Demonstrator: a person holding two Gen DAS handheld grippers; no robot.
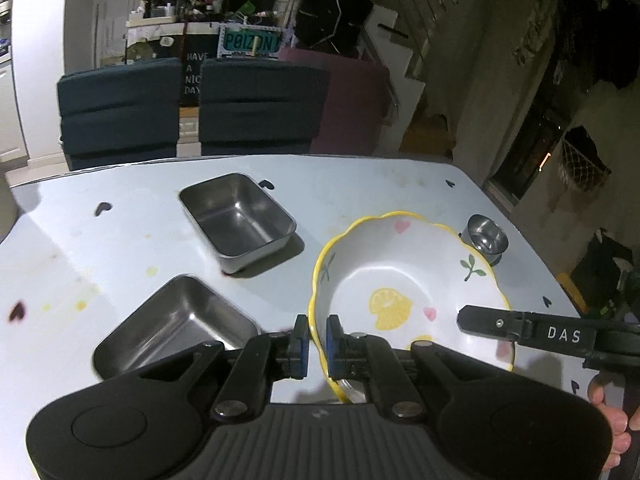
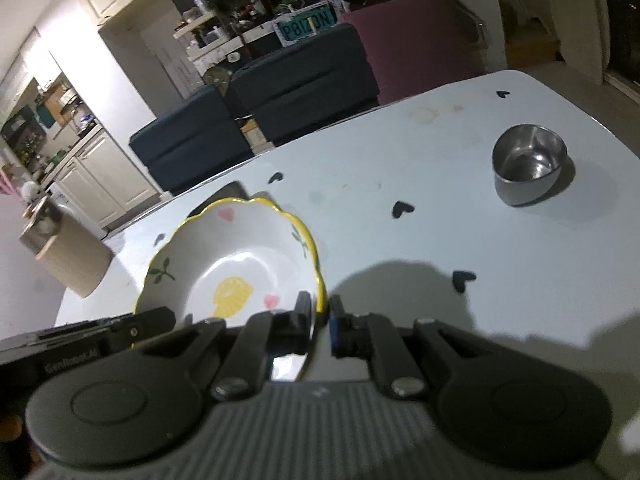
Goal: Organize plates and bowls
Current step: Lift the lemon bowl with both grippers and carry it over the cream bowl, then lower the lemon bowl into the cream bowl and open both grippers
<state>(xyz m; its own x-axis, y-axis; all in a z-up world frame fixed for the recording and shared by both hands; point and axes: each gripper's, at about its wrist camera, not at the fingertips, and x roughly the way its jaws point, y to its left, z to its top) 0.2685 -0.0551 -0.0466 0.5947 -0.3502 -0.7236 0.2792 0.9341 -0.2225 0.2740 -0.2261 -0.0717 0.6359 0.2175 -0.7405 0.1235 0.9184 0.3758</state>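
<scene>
Bowl (image 1: 404,276): white ceramic, yellow scalloped rim, lemon and heart print; over pale tabletop (image 1: 360,188), held at two opposite rim points.
Left gripper (image 1: 317,346): clenched on bowl's near-left rim, blue pads either side of wall.
Right gripper (image 2: 320,326): clamped on bowl's right rim.
Steel trays: one (image 1: 238,224) mid-tabletop, second (image 1: 176,324) nearer, left of bowl.
Steel cup (image 2: 528,164): small, right of bowl, well apart.
Chairs (image 1: 192,108): two, dark, beyond far edge.
</scene>
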